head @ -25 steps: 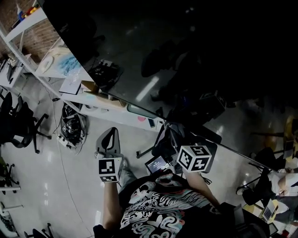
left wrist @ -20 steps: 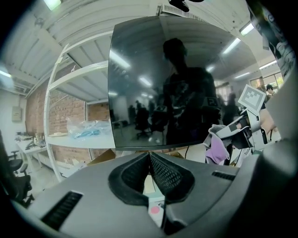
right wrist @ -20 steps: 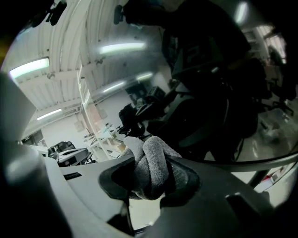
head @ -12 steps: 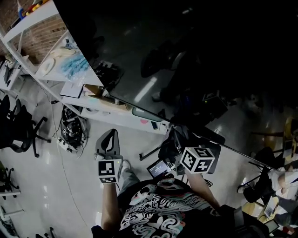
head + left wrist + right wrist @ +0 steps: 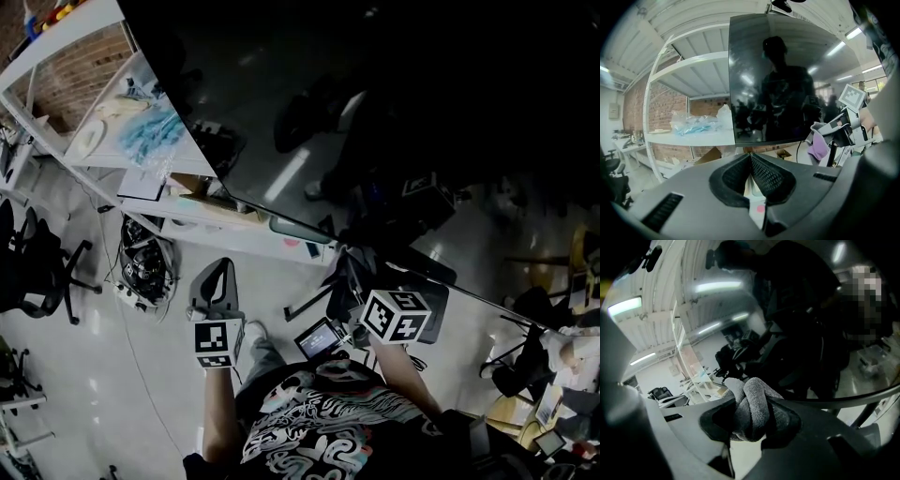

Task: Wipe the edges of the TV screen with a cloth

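The right gripper [image 5: 751, 399] has its jaws clamped on a bunched grey cloth [image 5: 757, 411], close to the lower edge of the TV screen [image 5: 801, 310]. The left gripper [image 5: 750, 158] is held off to the side, its jaws closed on nothing.

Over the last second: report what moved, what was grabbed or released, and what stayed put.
Almost nothing moved. The head view drifted, so the white shelf and the TV screen sit slightly further right in the picture. The right gripper and left gripper barely shifted. No grasp or release shows: the right jaws are shut on the grey cloth, and the left jaws are shut on nothing.
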Action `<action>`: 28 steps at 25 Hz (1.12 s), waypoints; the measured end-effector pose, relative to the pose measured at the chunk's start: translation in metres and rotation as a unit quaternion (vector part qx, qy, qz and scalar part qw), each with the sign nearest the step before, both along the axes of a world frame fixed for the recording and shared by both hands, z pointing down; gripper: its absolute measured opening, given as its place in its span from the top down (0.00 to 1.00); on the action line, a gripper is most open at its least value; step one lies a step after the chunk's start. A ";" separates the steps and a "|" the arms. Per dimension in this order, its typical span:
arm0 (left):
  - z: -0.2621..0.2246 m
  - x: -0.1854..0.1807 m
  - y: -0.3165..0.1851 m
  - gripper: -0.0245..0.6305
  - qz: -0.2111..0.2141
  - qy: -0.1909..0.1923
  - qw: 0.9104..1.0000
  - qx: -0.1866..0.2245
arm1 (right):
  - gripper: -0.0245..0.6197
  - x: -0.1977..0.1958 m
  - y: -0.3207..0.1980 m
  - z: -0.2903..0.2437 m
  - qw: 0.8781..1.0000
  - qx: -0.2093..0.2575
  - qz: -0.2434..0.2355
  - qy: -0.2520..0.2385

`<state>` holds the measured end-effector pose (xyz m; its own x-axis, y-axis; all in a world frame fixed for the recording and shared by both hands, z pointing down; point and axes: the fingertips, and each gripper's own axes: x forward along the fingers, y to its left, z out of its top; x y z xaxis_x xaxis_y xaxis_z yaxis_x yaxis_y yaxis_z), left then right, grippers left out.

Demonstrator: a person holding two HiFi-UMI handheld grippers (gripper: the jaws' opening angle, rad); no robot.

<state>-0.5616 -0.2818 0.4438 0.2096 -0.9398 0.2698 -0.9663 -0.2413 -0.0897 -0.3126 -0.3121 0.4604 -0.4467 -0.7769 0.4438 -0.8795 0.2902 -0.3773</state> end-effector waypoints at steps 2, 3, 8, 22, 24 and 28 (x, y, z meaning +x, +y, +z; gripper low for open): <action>0.001 -0.004 -0.002 0.94 0.005 0.000 1.000 -0.001 | 0.73 -0.004 -0.001 0.001 1.000 -0.001 0.004 0.001; 0.001 -0.006 -0.002 0.94 0.007 0.001 1.000 -0.003 | 0.73 -0.006 -0.001 0.001 1.000 -0.001 0.005 0.001; 0.005 -0.022 -0.007 0.94 0.008 0.008 1.000 -0.019 | 0.73 -0.019 -0.007 0.001 1.000 -0.003 0.012 -0.003; -0.006 -0.062 -0.020 0.94 0.004 0.014 1.000 0.000 | 0.73 -0.055 -0.016 -0.002 1.000 -0.009 0.014 -0.011; -0.010 -0.064 -0.024 0.94 0.006 0.013 1.000 0.008 | 0.73 -0.059 -0.017 -0.002 1.000 -0.011 0.014 -0.015; -0.013 -0.068 -0.031 0.94 0.010 0.012 1.000 0.008 | 0.73 -0.065 -0.020 -0.004 1.000 -0.011 0.014 -0.018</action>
<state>-0.6295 -0.3125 0.4308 0.2343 -0.9396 0.2497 -0.9633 -0.2590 -0.0709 -0.3780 -0.3316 0.4565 -0.4410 -0.7792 0.4454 -0.8727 0.2565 -0.4154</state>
